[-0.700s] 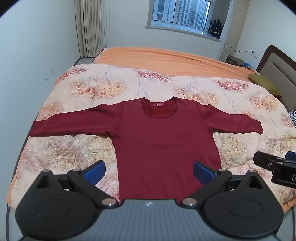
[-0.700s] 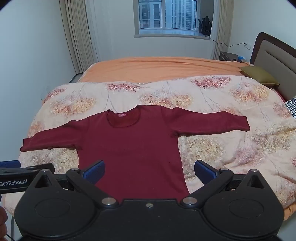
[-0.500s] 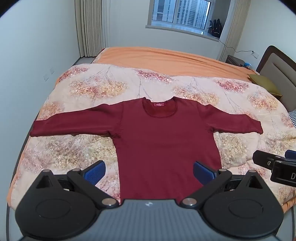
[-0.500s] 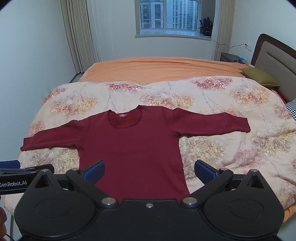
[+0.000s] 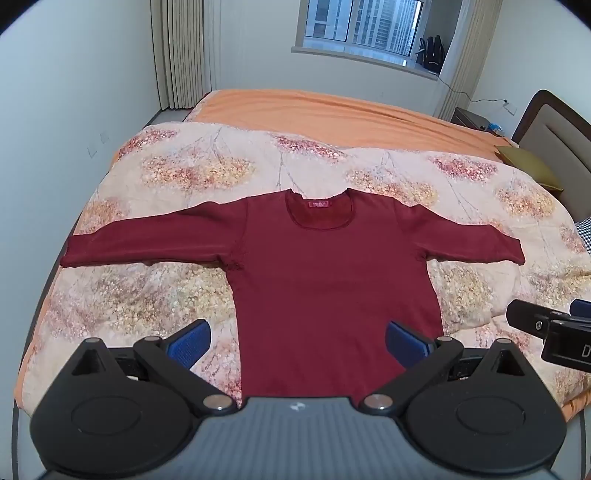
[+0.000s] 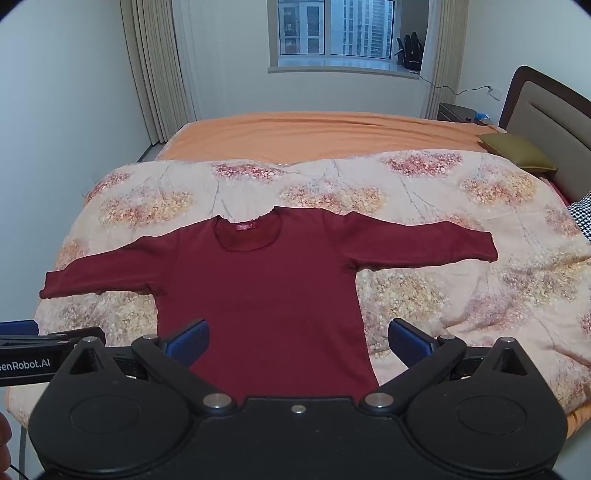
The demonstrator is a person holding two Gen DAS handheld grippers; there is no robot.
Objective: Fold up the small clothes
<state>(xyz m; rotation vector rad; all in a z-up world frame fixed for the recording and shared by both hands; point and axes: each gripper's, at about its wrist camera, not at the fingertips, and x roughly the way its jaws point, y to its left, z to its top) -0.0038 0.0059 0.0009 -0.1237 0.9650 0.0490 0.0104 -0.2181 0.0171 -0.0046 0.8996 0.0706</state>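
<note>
Left wrist view: the dark red long-sleeved shirt (image 5: 332,288) lies flat and unfolded on the floral quilt (image 5: 177,295) covering the bed (image 5: 332,110), sleeves stretched out to both sides, collar pointing away toward the window (image 5: 362,22); the left gripper (image 5: 298,341) hangs above the shirt's near hem with its blue pads wide apart, holding nothing; the hem lies between and just beyond the fingers. Right wrist view: the right gripper (image 6: 298,341) is likewise spread and empty, over the hem's right part; the shirt sits slightly left of its centre; an olive pillow (image 6: 517,151) rests by the headboard (image 6: 546,122).
</note>
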